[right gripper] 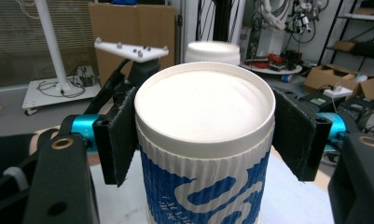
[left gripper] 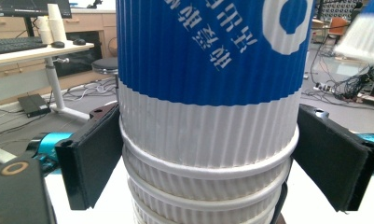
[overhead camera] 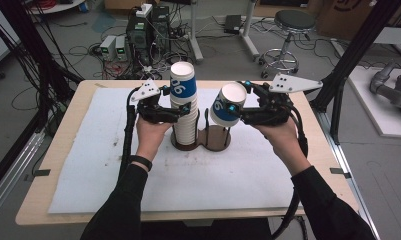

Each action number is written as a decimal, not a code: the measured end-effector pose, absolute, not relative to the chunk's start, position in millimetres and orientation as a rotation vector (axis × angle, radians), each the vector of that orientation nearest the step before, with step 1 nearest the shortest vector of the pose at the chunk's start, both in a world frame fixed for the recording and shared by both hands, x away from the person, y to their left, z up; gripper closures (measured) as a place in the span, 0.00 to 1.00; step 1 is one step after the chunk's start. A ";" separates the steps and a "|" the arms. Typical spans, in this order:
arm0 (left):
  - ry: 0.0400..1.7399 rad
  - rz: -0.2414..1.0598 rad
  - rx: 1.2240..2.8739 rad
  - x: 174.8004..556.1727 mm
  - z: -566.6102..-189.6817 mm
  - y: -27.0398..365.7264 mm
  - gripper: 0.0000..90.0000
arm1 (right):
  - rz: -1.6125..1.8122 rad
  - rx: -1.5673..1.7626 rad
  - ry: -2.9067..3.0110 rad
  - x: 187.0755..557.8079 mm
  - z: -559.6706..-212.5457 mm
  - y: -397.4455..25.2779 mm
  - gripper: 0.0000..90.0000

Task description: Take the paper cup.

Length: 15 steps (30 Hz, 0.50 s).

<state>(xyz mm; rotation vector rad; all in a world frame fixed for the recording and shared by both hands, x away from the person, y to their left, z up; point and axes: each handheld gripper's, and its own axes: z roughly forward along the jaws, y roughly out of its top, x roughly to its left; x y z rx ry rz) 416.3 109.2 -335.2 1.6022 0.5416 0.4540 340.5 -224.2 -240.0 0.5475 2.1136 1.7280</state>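
The right claw [overhead camera: 236, 111] grips a single paper cup [overhead camera: 226, 104], tilted above the holder's [overhead camera: 215, 139] empty ring; the left claw [overhead camera: 180, 113] brackets the cup stack [overhead camera: 183, 107], contact unclear. Next: lower it upright into that ring.

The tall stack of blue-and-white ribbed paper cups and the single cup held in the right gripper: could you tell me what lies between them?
In the high view, only a thin black upright rod of the brown wooden cup holder stands between the tall stack of blue-and-white ribbed paper cups and the single cup.
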 end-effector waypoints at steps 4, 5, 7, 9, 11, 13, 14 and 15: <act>0.539 0.456 1.604 416.4 -335.3 108.7 0.13 | 1.722 0.559 2.122 335.2 -250.7 -230.0 0.33; 0.537 0.455 1.604 416.4 -335.3 108.5 0.13 | 1.729 0.569 2.122 333.2 -255.7 -233.4 0.33; 0.540 0.456 1.603 416.4 -335.3 108.7 0.13 | 1.730 0.573 2.121 331.2 -260.8 -236.5 0.33; 0.539 0.455 1.603 416.5 -335.4 108.7 0.14 | 1.724 0.582 2.126 329.8 -265.5 -239.1 0.33; 0.539 0.455 1.602 416.5 -335.4 108.9 0.13 | 1.719 0.587 2.129 328.5 -269.7 -241.2 0.33; 0.539 0.455 1.603 416.3 -335.3 108.9 0.13 | 1.725 0.597 2.129 327.5 -273.2 -243.2 0.33; 0.539 0.455 1.603 416.3 -335.3 108.9 0.14 | 1.725 0.597 2.129 327.5 -273.2 -243.2 0.33; 0.538 0.455 1.603 416.4 -335.3 108.9 0.13 | 1.723 0.598 2.133 326.2 -276.4 -244.7 0.33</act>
